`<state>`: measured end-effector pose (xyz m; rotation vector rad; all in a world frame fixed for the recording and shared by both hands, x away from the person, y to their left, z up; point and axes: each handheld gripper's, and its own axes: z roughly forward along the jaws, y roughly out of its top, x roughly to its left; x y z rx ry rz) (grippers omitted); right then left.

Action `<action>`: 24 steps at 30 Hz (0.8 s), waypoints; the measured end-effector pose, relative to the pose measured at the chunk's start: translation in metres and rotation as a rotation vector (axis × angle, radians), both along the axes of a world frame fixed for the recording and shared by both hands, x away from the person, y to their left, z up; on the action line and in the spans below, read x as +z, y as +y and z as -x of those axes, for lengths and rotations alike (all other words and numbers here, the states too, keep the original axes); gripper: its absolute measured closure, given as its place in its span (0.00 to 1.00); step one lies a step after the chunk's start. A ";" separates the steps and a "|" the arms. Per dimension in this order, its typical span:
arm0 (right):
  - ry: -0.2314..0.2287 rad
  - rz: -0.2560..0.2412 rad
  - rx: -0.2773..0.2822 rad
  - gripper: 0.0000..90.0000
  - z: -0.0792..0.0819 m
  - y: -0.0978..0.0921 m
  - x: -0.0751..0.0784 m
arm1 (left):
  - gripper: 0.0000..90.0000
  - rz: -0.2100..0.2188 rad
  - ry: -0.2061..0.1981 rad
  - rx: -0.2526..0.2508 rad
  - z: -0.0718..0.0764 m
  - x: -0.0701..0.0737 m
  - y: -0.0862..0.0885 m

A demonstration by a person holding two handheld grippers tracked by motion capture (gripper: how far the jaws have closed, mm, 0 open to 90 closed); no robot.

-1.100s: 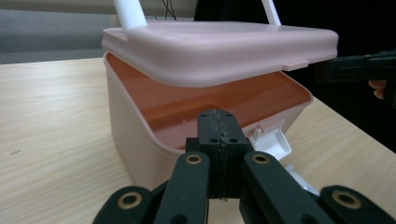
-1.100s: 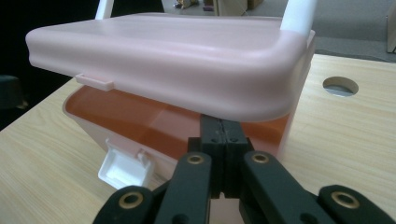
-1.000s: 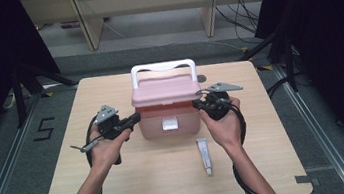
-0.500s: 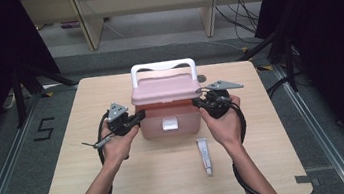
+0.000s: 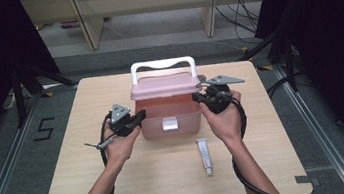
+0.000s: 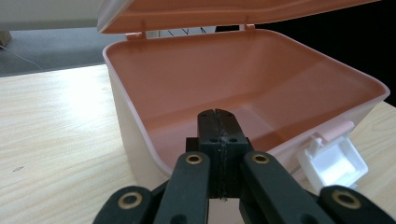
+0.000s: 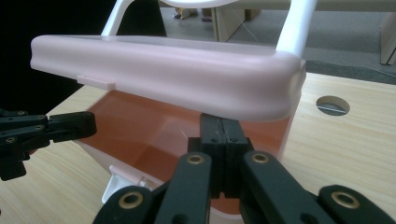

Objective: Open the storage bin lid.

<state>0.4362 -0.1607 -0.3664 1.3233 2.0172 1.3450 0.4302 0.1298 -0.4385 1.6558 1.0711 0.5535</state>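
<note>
We are mid-way through opening the pink box (image 5: 166,110) on the table (image 5: 71,191): right gripper (image 7: 219,126) fingers, pressed together and empty, sit under the raised lid (image 7: 177,77), left gripper (image 6: 217,122) fingers likewise closed at the box's rim; next, lift the lid further.

Tube (image 5: 204,154) print too small to read; box (image 6: 243,93) lid (image 6: 224,11) cut off by top edge.
</note>
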 end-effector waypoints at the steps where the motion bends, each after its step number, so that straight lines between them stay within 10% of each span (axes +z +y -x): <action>1: -0.014 0.008 -0.004 1.00 -0.001 0.000 0.001 | 1.00 -0.001 -0.001 0.001 0.000 0.000 0.000; 24: -0.088 -0.021 -0.043 1.00 -0.013 0.004 0.026 | 1.00 -0.005 -0.004 0.000 -0.003 -0.002 -0.001</action>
